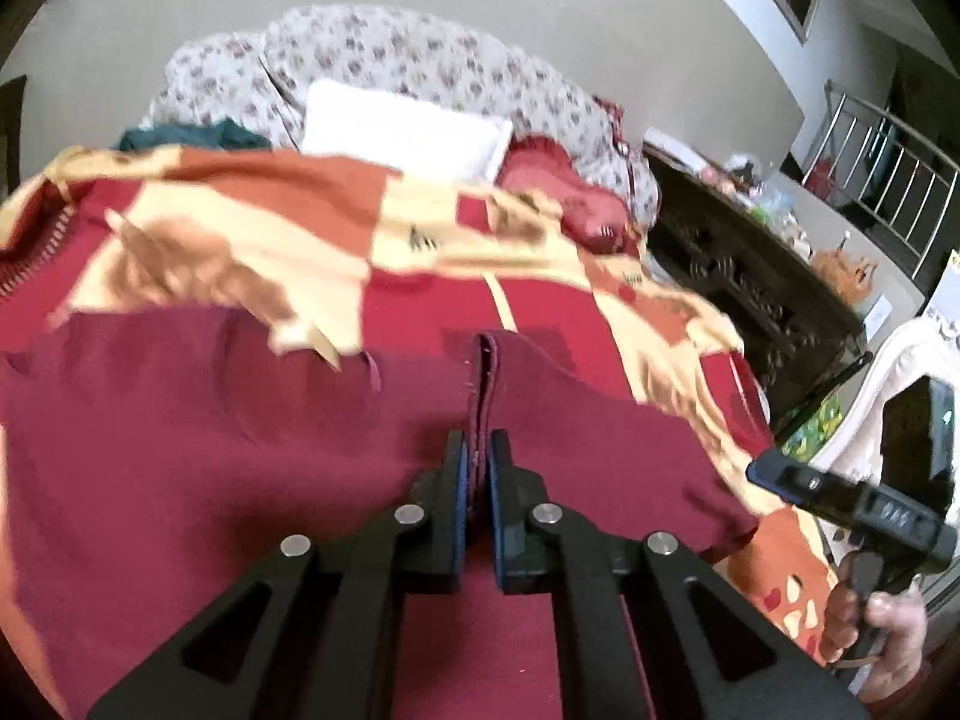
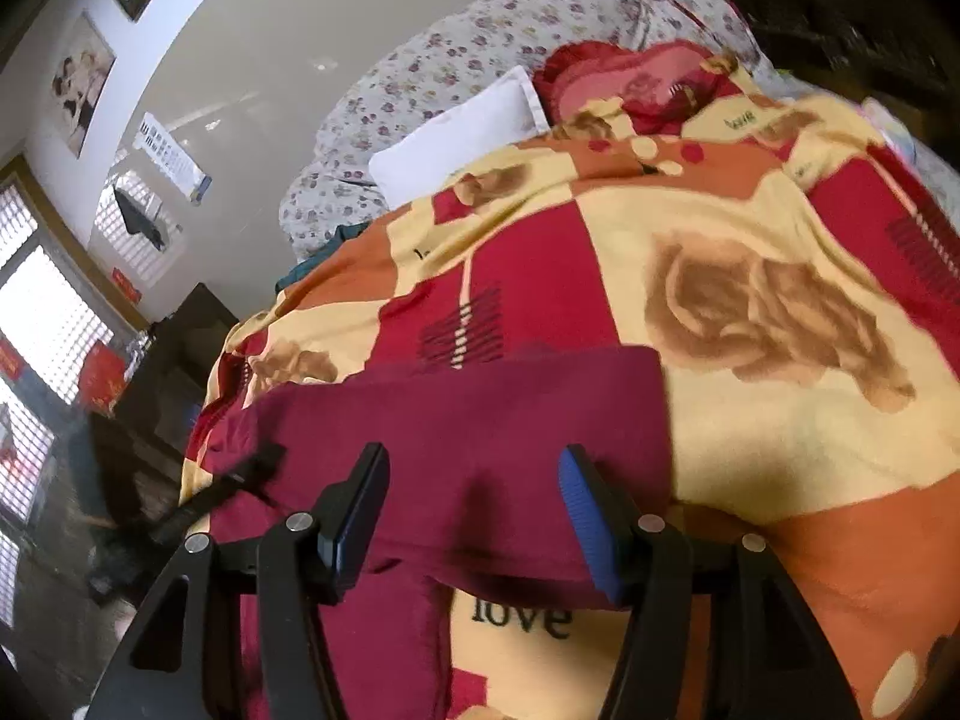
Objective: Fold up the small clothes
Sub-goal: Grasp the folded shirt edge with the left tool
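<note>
A maroon garment lies on the red, orange and cream blanket of a bed. My left gripper is shut on a raised fold of the garment's edge, pinched between its blue pads. In the right wrist view the same garment lies flat on the blanket. My right gripper is open just above it, fingers apart, holding nothing. The right gripper also shows in the left wrist view, at the garment's right side.
A white pillow and a floral quilt lie at the bed's head. A dark carved cabinet stands to the right of the bed. A green cloth lies at the far left.
</note>
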Motion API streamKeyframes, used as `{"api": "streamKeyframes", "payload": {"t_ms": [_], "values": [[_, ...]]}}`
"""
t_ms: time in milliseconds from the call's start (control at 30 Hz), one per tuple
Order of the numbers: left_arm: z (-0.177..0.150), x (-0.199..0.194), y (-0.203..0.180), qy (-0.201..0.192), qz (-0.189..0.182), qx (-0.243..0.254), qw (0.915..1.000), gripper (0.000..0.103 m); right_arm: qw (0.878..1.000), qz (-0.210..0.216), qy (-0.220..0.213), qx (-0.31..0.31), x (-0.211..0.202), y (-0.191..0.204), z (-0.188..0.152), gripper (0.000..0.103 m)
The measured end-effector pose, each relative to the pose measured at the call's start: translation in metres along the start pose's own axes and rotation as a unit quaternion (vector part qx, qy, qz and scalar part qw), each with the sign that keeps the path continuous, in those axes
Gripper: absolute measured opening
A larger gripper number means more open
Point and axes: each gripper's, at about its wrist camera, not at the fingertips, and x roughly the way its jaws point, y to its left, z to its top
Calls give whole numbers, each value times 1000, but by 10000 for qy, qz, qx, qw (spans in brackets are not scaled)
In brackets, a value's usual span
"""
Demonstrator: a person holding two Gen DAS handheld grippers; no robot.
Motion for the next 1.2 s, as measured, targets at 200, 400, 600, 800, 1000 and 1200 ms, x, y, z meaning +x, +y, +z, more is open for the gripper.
{"api": "streamKeyframes", "payload": {"t_ms": [200,400,600,800,1000,1200], "values": [[15,-39,51,-317,512,-118,9981,6,9996,66,31,-270,5,27,1,63],[-7,-48,131,-138,1074,-722,9915,6,9978,71,418,-508,45,47,-13,63],[-33,-22,154,253,1193,-852,9889,6,9956,46,744,-575,62,53,-16,63],[-31,-28,154,175,1134,-904,9893,6,9994,-251,180,-141,41,36,11,80],[-25,-46,160,-93,1388,-942,9858,6,9982,-325,500,53,83,23,16,67],[-24,-55,175,-286,1681,-1054,9797,6,9994,-40,341,101,92,29,16,61]]}}
